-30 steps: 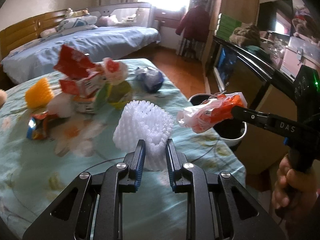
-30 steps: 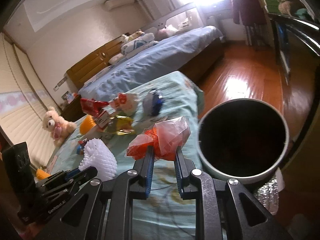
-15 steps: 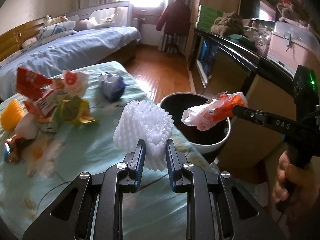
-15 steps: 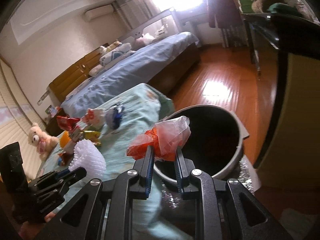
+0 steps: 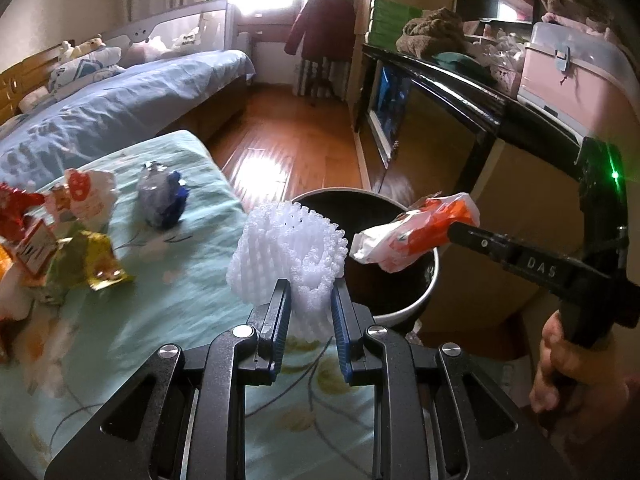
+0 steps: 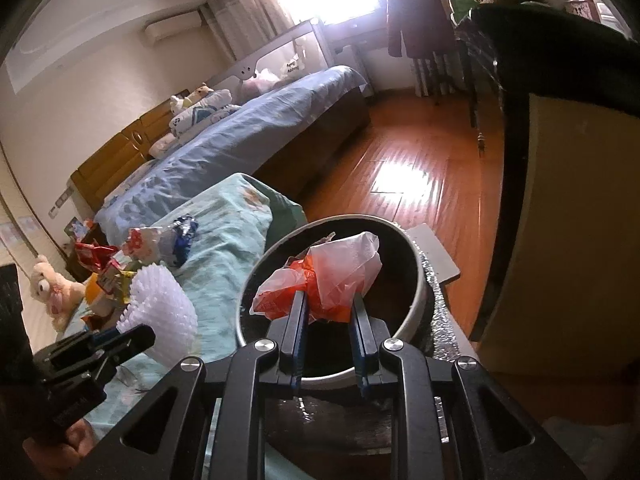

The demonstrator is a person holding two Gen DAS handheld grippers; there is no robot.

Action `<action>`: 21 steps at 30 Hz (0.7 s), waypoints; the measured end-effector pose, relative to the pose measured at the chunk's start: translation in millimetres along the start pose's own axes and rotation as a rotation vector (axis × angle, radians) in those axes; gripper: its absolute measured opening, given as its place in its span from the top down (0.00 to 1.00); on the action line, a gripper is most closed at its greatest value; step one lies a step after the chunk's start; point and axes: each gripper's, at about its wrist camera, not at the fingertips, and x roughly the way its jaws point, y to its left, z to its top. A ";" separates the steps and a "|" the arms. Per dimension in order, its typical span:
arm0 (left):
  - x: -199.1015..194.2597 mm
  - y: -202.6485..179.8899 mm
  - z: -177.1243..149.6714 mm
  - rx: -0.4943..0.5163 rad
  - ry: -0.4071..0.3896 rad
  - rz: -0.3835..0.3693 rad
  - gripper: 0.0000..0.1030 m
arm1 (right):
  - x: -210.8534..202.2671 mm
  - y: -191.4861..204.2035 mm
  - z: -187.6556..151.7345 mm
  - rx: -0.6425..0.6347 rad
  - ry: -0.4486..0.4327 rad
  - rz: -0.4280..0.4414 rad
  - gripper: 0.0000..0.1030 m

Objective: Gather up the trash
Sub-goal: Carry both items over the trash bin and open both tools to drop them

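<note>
My left gripper (image 5: 308,292) is shut on a white foam fruit net (image 5: 288,252) and holds it above the table's right edge, beside the bin. My right gripper (image 6: 329,300) is shut on a crumpled orange and white plastic bag (image 6: 324,280) and holds it over the open mouth of the round black bin with a white rim (image 6: 418,300). The bin (image 5: 404,312) stands on the floor next to the table. The bag (image 5: 416,232) and the right gripper (image 5: 452,232) also show in the left wrist view. The net (image 6: 164,312) also shows in the right wrist view.
More trash lies on the teal flowered tablecloth (image 5: 188,264): a blue and silver wrapper (image 5: 162,198), a yellow wrapper (image 5: 96,266), red and white packets (image 5: 84,192). A bed (image 5: 120,100) stands behind. A dark cabinet (image 5: 460,92) stands right of the bin.
Both grippers have moved right, away from the trash pile toward the bin. The bag went from above the table to over the bin's mouth. Both stay shut.
</note>
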 end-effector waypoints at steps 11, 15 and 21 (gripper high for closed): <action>34.1 -17.7 15.8 0.019 0.048 -0.045 0.81 | 15.0 -16.7 6.2 0.002 0.039 -0.040 0.81; 44.2 -20.2 18.2 0.026 0.069 -0.054 0.80 | 21.0 -18.8 8.3 -0.003 0.054 -0.046 0.81; 56.9 -21.4 19.8 0.022 0.102 -0.060 0.76 | 30.7 -20.1 11.9 -0.004 0.075 -0.050 0.77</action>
